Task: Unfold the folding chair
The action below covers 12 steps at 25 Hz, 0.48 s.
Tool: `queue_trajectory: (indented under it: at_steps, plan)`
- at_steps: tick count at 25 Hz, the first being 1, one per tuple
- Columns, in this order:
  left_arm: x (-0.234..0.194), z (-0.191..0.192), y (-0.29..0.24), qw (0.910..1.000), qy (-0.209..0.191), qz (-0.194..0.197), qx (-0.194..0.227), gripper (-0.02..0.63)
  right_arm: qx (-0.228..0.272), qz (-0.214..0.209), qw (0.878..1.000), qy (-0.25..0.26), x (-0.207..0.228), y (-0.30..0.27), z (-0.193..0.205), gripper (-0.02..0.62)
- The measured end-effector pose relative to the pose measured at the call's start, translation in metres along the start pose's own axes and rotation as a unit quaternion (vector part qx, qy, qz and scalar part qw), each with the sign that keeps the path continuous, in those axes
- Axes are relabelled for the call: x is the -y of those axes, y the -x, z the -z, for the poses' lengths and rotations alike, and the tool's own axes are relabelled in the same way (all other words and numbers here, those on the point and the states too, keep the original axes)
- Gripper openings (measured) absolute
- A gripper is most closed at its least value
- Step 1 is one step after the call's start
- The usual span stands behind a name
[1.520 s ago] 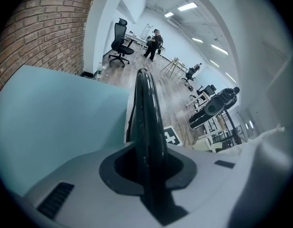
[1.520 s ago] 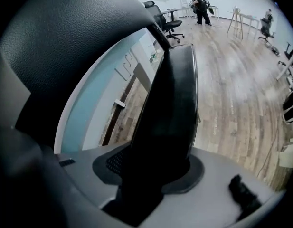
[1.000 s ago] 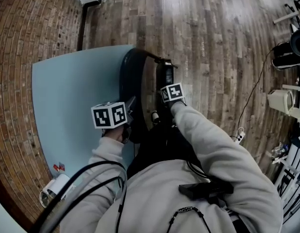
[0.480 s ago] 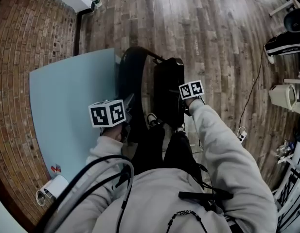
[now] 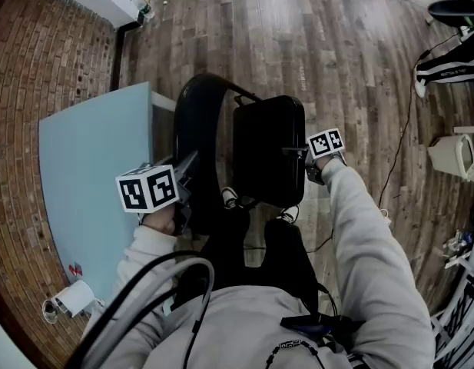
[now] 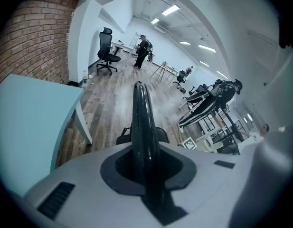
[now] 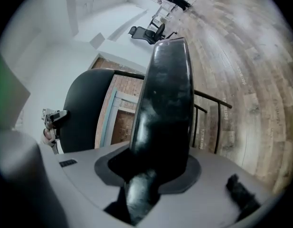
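The black folding chair stands part-way open in front of the person. In the head view its curved backrest (image 5: 192, 133) is at the left and its flat seat (image 5: 269, 151) at the right, with a gap between them. My left gripper (image 5: 184, 181) is shut on the backrest's rim, which runs up between the jaws as a thin black edge (image 6: 142, 122) in the left gripper view (image 6: 146, 171). My right gripper (image 5: 301, 157) is shut on the seat's right edge. In the right gripper view the seat (image 7: 166, 94) fills the space between the jaws (image 7: 153, 169).
A light blue table (image 5: 87, 167) stands against the brick wall (image 5: 37, 60) just left of the chair. Wooden floor (image 5: 336, 44) stretches beyond and to the right. Office chairs, racks and a cable (image 5: 402, 141) sit at the right edge. The person's legs (image 5: 252, 244) are behind the chair.
The seat has swung out to the right with my right gripper, away from the backrest. My left gripper has shifted left with the backrest. The gap between seat and backrest has widened.
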<state>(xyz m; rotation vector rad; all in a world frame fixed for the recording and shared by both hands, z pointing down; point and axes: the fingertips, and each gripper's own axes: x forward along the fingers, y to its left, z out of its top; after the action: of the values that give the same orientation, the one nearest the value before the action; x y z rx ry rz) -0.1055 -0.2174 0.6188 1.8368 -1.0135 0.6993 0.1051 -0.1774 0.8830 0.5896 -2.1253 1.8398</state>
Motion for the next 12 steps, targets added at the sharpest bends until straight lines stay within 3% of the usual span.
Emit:
queue_trajectory:
  at_steps: [7, 12]
  plan:
    - [0.026, 0.013, -0.033, 1.0, -0.005, -0.005, 0.006, 0.067, 0.001, -0.063, 0.998, -0.007, 0.08, 0.051, 0.019, 0.149]
    - [0.048, 0.022, -0.057, 1.0, -0.002, 0.006, 0.004, 0.067, 0.003, -0.063, 0.998, -0.02, 0.143, 0.081, 0.035, 0.149]
